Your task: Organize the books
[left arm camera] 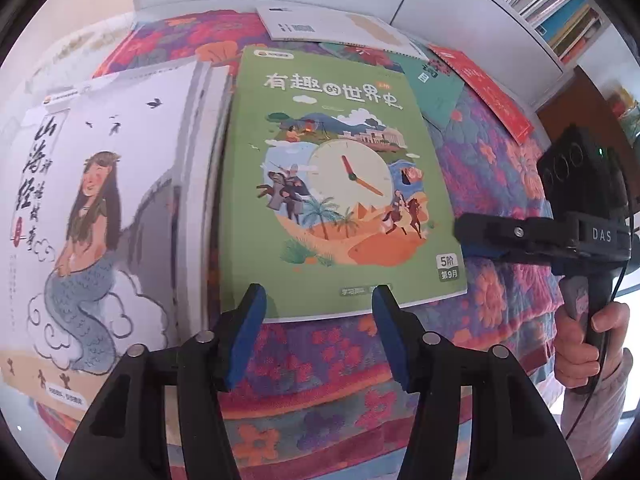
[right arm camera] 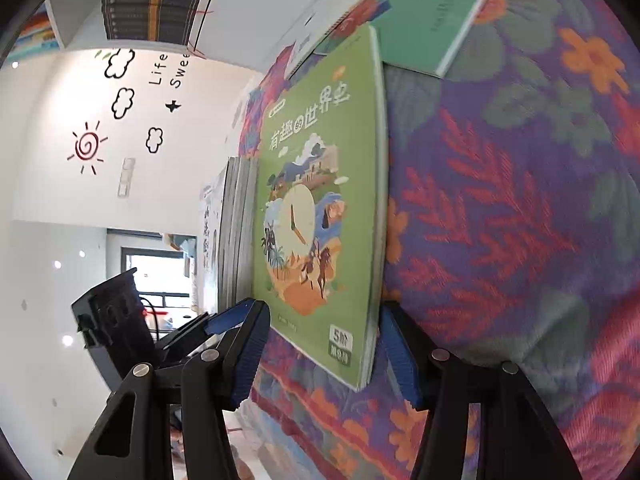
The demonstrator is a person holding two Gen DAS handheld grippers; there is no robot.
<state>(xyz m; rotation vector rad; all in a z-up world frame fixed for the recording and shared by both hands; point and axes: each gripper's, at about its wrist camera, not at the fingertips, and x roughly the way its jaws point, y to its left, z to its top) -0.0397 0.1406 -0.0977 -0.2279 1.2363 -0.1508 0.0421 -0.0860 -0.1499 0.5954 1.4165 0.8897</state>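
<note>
A green book with a clock on its cover [left arm camera: 336, 184] lies flat on a flowered cloth [left arm camera: 320, 360]. My left gripper [left arm camera: 318, 312] is open, its blue pads at either side of the book's near edge. My right gripper [right arm camera: 320, 344] is open too, with the book's right edge [right arm camera: 372, 240] between its pads; it shows in the left wrist view [left arm camera: 480, 236] beside that edge. A stack of books topped by a white mermaid cover [left arm camera: 92, 216] lies left of the green book.
A white booklet [left arm camera: 332, 26], a teal book [left arm camera: 432, 80] and a red book [left arm camera: 488, 92] lie behind on the cloth. A white shelf with upright books [left arm camera: 548, 4] stands at the back right. The cloth's front edge drops away below my left gripper.
</note>
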